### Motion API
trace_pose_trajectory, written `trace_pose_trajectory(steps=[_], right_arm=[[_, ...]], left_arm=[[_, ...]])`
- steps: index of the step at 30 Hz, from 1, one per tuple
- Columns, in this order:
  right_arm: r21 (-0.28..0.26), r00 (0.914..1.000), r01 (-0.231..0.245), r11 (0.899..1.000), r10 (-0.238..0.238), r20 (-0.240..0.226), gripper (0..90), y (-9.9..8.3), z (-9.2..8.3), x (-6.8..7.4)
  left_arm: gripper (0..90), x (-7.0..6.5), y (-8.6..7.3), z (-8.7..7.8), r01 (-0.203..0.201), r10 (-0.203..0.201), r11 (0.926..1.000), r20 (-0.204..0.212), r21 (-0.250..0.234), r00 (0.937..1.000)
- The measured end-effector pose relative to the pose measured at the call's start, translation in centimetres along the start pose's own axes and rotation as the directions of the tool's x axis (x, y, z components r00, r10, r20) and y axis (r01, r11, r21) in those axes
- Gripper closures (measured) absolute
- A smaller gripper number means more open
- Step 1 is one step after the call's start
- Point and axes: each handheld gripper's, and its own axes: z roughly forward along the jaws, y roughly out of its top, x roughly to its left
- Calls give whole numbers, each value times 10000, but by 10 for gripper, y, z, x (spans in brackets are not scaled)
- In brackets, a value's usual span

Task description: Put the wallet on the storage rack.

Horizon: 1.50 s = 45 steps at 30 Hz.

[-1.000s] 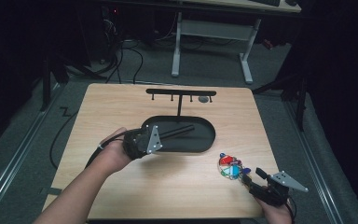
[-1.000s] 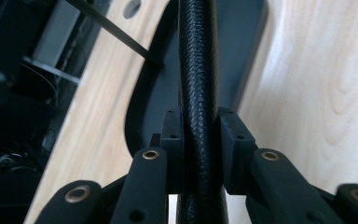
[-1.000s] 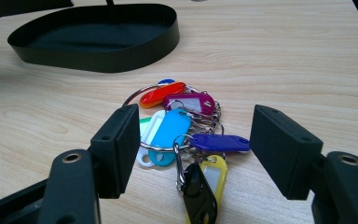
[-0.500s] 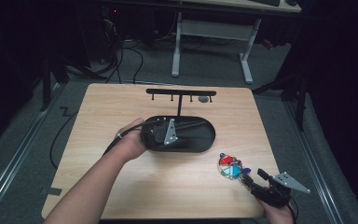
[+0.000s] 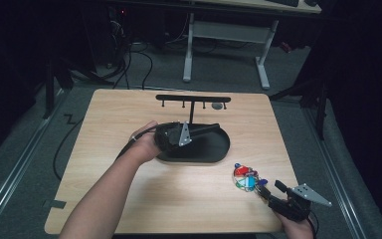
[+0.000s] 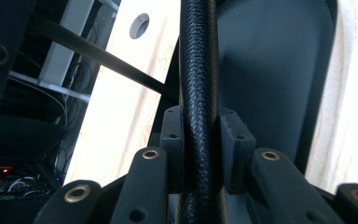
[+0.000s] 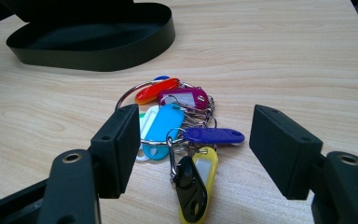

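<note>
Your left gripper [image 5: 214,128] has swung in over the black tray [image 5: 218,154] since a second ago, while your right gripper [image 7: 193,154] has kept still. Nearest you, the right one stands spread, with the bunch of coloured key tags [image 7: 179,135] on the table [image 5: 129,114] just ahead of its pads. Farther off, the left one pinches what looks like the stand's upright black post [image 6: 198,93], rising from the tray.

The key tags [image 7: 182,135] are red, magenta, light blue, purple, yellow, black and white. The oval tray [image 5: 214,149] is black, the braided cord [image 6: 198,93] is black with a woven pattern, and the worktop [image 5: 129,114] is pale wood grain.
</note>
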Motion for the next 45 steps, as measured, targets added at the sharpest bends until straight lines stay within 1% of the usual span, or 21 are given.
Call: trace_pose_trajectory(steps=[4,8,9,13,16,19,21,22,23,24,29,31,33,36,39,40,42,45], right_arm=[[27,10000,-71,10000,71,-37,337,-1,1,-1],[-49,9999,-73,10000,72,-79,337,0,0,-1],[-44,10000,-35,10000,35,-92,337,0,0,-1],[17,9999,-64,10000,64,-122,336,-1,1,0],[25,9998,-125,9999,125,-157,336,-1,1,0],[29,9998,-137,9999,138,-152,336,-1,1,0],[40,9998,-121,9999,122,-155,336,-2,1,0],[36,9999,-57,10000,57,-156,336,-2,1,0],[54,9998,-94,9999,95,-162,336,-2,1,1],[57,9998,-95,9999,96,-169,336,-2,1,1],[105,9998,-61,9999,63,-184,336,-2,2,0],[116,9998,-82,9999,84,-185,336,-2,2,1],[123,9998,-77,9999,79,-182,336,-2,2,1],[116,9998,-63,9999,65,-181,336,-2,2,1],[111,9998,-52,9999,54,-175,336,-2,2,0],[115,9998,-56,9999,58,-178,336,-2,2,0],[128,9998,-64,9999,67,-179,336,-2,2,0],[148,9998,-100,9998,102,-181,336,-2,2,0]], left_arm=[[747,0,-2,11,-217,217,9995,-9,248,9998],[747,1,-5,19,-348,345,9982,59,491,9994],[746,1,-6,21,-362,360,9985,58,414,9993],[745,3,-8,23,-275,271,9989,114,378,9996],[742,3,-12,24,-492,488,9977,109,458,9988],[739,1,-15,27,-677,673,9957,87,639,9977],[735,0,-17,30,-804,794,9915,136,1022,9967],[733,-1,-18,32,-831,822,9906,125,1091,9965],[732,-2,-20,33,-834,829,9908,93,1063,9965],[732,-2,-21,33,-767,759,9915,116,1055,9970],[729,-3,-21,33,-748,737,9921,143,1006,9972],[725,-3,-21,33,-649,616,9923,340,1053,9975],[719,-4,-20,34,-662,623,9912,376,1144,9974],[711,-6,-20,34,-629,578,9913,471,1157,9972],[692,-8,-21,37,-532,458,9904,605,1278,9971],[681,-8,-21,37,-416,321,9900,722,1350,9969],[661,-9,-20,38,-262,145,9890,809,1453,9966],[610,-9,-20,38,113,-259,9895,999,1444,9947]])
